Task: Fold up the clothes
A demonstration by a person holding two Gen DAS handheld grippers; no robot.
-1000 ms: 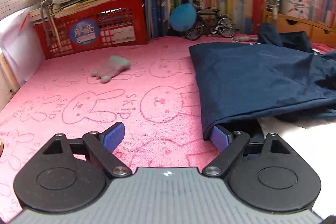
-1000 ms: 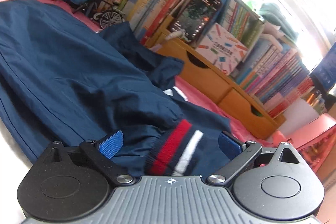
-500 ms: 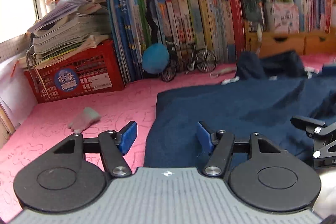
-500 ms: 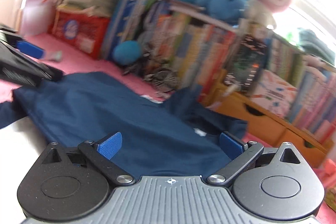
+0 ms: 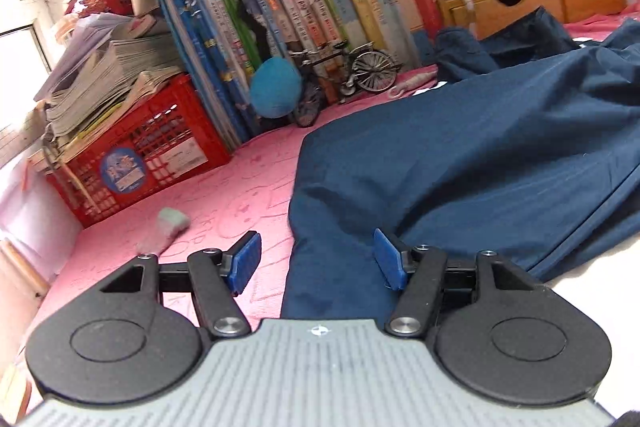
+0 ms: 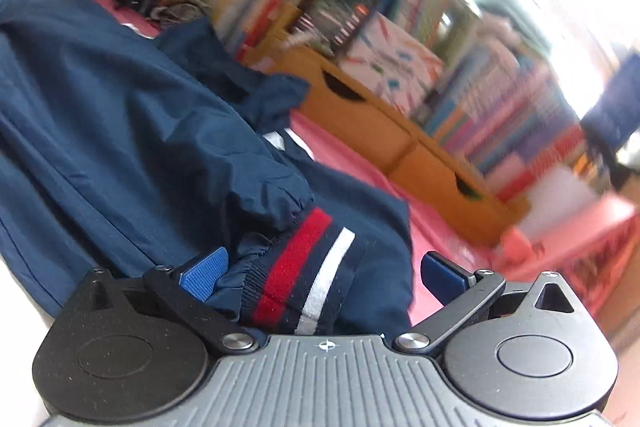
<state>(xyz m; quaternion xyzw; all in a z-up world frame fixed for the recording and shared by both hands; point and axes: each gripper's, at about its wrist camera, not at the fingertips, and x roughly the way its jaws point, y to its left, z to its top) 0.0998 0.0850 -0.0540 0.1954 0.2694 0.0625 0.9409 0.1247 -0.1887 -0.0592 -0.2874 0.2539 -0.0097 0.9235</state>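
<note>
The navy jacket (image 5: 460, 155) lies spread and rumpled on the pink blanket (image 5: 224, 195). Left gripper (image 5: 316, 259) fingers are spread astride its near edge; right gripper (image 6: 324, 271) fingers are spread around the striped cuff (image 6: 304, 267). Probable step: gripping for a fold; closure required. The far sleeve is bunched; the right view is blurred.

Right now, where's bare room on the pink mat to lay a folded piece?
Free: the pink mat between the red crate and the navy jacket, apart from a small grey cloth. Crowded: along the books, by the toy bicycle.
</note>
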